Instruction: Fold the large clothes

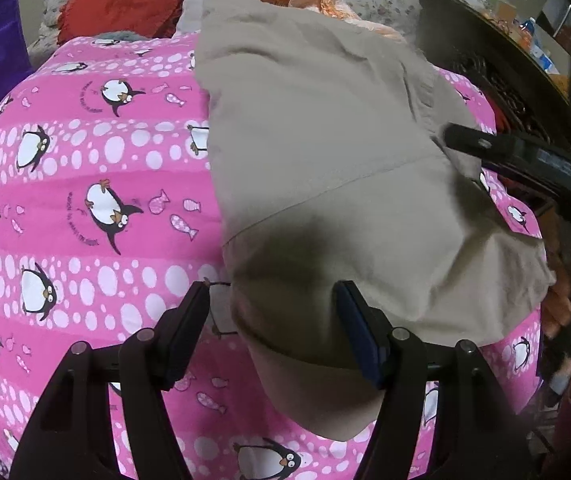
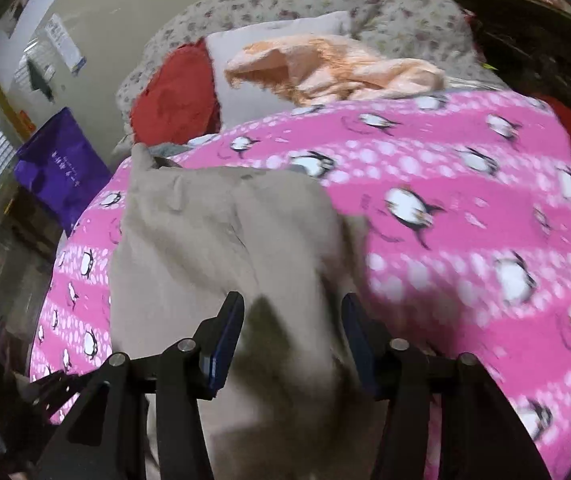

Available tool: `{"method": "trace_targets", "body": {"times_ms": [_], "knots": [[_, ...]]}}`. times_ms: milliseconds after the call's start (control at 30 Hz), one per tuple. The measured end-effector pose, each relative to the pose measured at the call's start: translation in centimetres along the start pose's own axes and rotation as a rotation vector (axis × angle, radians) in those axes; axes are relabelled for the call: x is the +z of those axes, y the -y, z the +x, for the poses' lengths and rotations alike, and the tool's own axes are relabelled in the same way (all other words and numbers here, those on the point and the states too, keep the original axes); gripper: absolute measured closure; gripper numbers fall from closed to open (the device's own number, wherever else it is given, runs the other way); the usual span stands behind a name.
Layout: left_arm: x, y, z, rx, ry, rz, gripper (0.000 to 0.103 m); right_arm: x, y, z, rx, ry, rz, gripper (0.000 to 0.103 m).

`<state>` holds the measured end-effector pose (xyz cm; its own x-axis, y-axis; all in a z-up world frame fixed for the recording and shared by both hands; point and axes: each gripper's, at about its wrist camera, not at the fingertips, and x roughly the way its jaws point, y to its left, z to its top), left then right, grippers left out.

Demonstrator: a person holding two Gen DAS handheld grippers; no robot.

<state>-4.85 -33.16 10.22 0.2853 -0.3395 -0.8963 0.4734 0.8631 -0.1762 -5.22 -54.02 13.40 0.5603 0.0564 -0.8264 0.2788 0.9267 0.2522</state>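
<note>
Both grippers (open) over beige garment (image 1: 325, 140)

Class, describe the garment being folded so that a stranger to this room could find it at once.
Start at the bed, covered by a pink penguin-print blanket. On the blanket lies the beige garment, plain and unpatterned, with a stitched seam across it. Unlike the orange cloth and red cushion by the pillows, it sits nearest both grippers.

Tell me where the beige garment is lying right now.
The beige garment lies on the pink penguin blanket, right of centre in the left wrist view, its near edge between the open left claw fingers.
</note>
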Motion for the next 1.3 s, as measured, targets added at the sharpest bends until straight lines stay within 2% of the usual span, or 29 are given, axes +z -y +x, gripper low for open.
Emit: {"method": "trace_targets", "body": {"times_ms": [33, 67, 200, 300, 433, 500, 567, 633, 667, 700, 733, 867, 967, 1033, 1100, 1200, 1233, 1300], "knots": [[0.2, 0.1, -0.1, 0.005, 0.004, 0.001, 0.038, 0.3, -0.4, 0.4, -0.011, 0.015, -0.019, 0.089], [0.4, 0.2, -0.3, 0.009, 0.010, 0.003, 0.038, 0.5, -0.6, 0.6, -0.033, 0.025, -0.032, 0.100], [1.4, 0.5, -0.5, 0.020, 0.041, 0.015, 0.033, 0.6, 0.1, -0.9, -0.089, 0.092, -0.040, 0.102], [2.4, 0.9, 0.2, 0.009, 0.059, 0.020, 0.029, -0.1, 3.0, -1.7, -0.129, 0.114, 0.051, 0.103], [2.7, 2.2, 1.9, -0.008, 0.027, 0.059, 0.024, -2.4, 7.1, 0.2, -0.156, 0.051, 0.189, 0.103], [2.7, 2.7, 2.6, 0.010, 0.029, 0.077, 0.020, -3.0, 7.1, 1.5, -0.189, 0.007, 0.158, 0.103], [2.6, 2.7, 2.9, 0.023, 0.037, 0.066, 0.019, -3.3, 6.4, 1.5, -0.201, 0.014, 0.113, 0.102], [2.6, 2.4, 2.7, 0.020, 0.042, 0.052, 0.019, -3.2, 6.0, -0.3, -0.186, 0.061, 0.097, 0.093], [2.6, 2.2, 2.6, 0.015, 0.043, 0.050, 0.019, -3.1, 5.8, -1.4, -0.186, 0.079, 0.094, 0.079], [2.6, 2.0, 2.5, 0.010, 0.038, 0.048, 0.019, -3.1, 5.5, -2.6, -0.169, 0.090, 0.087, 0.058], [2.6, 1.9, 2.4, 0.009, 0.030, 0.046, 0.019, -3.2, 5.2, -3.7, -0.142, 0.092, 0.075, 0.052], [1.4, 1.2, 0.4, 0.011, 0.042, 0.046, 0.019, -5.8, 3.6, -6.7, -0.061, 0.041, 0.015, 0.047], [-0.1, 0.8, -1.4, -0.020, 0.067, 0.053, 0.019, -8.1, 2.6, -7.5, -0.023, 0.004, -0.020, 0.043], [-1.2, 0.9, -1.9, -0.045, 0.068, 0.061, 0.019, -9.3, 2.2, -7.0, -0.005, -0.018, -0.036, 0.046], [-2.2, 1.4, -1.6, -0.043, 0.049, 0.084, 0.019, -10.3, 1.9, -6.1, -0.008, -0.046, -0.067, 0.095], [-3.6, 2.2, 0.0, 0.000, 0.006, 0.147, 0.019, -11.4, 3.1, -4.8, -0.029, -0.063, -0.013, 0.096], [-3.9, 2.1, 0.4, 0.003, 0.003, 0.145, 0.019, -12.2, 3.9, -4.0, -0.027, -0.083, 0.037, 0.097], [-4.1, 1.5, 1.3, -0.024, -0.014, 0.108, 0.018, -13.8, 4.4, -2.2, -0.055, -0.131, 0.051, 0.098]]}}
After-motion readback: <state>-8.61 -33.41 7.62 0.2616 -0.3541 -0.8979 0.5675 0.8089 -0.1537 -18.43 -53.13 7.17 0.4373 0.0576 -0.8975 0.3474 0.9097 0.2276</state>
